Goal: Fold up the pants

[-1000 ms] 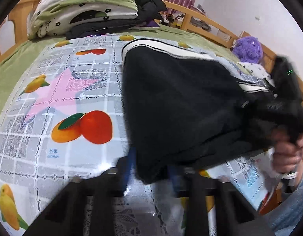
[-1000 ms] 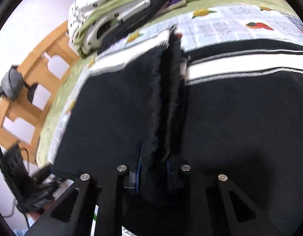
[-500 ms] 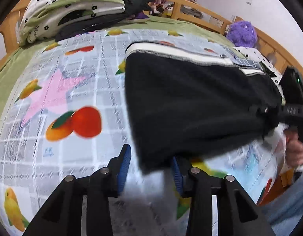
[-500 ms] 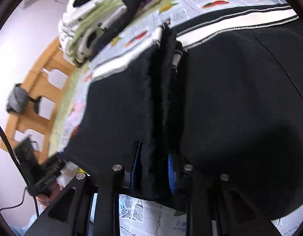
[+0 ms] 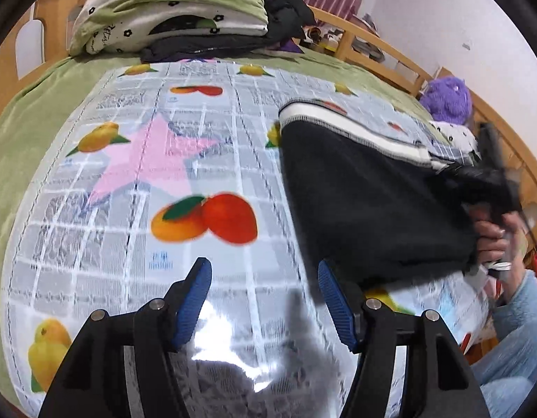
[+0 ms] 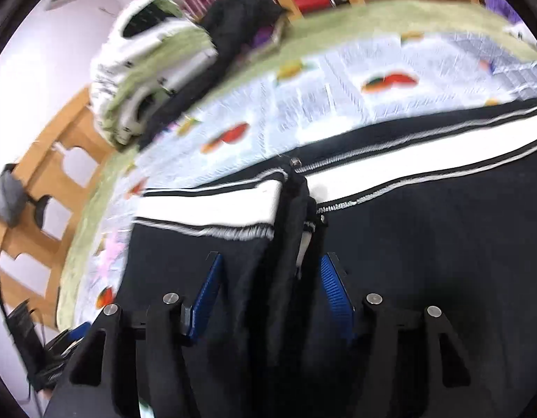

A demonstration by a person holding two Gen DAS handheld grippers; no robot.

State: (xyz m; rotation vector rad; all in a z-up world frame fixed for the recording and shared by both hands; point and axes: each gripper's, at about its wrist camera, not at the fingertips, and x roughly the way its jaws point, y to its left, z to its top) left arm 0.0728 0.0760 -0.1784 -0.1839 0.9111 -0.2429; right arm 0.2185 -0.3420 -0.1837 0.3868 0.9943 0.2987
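The black pants (image 5: 369, 205) with a white side stripe lie folded on the fruit-print sheet (image 5: 156, 188), to the right in the left wrist view. My left gripper (image 5: 265, 289) is open and empty, just left of the pants' near corner. In the right wrist view the pants (image 6: 425, 244) fill the lower frame. My right gripper (image 6: 268, 285) is open, its blue pads either side of a bunched ridge of the cloth (image 6: 289, 244) without pressing it. The right gripper also shows at the pants' right edge in the left wrist view (image 5: 484, 181).
A pile of folded bedding and dark clothes (image 5: 177, 17) sits at the head of the bed. A wooden bed rail (image 5: 383, 55) runs along the far side, with a purple plush toy (image 5: 446, 97) near it. The green blanket (image 5: 31, 111) borders the sheet.
Both grippers have opened and let go of the pants. My left gripper has pulled back to the left, off the pants' corner. The pants now lie flat on the sheet.
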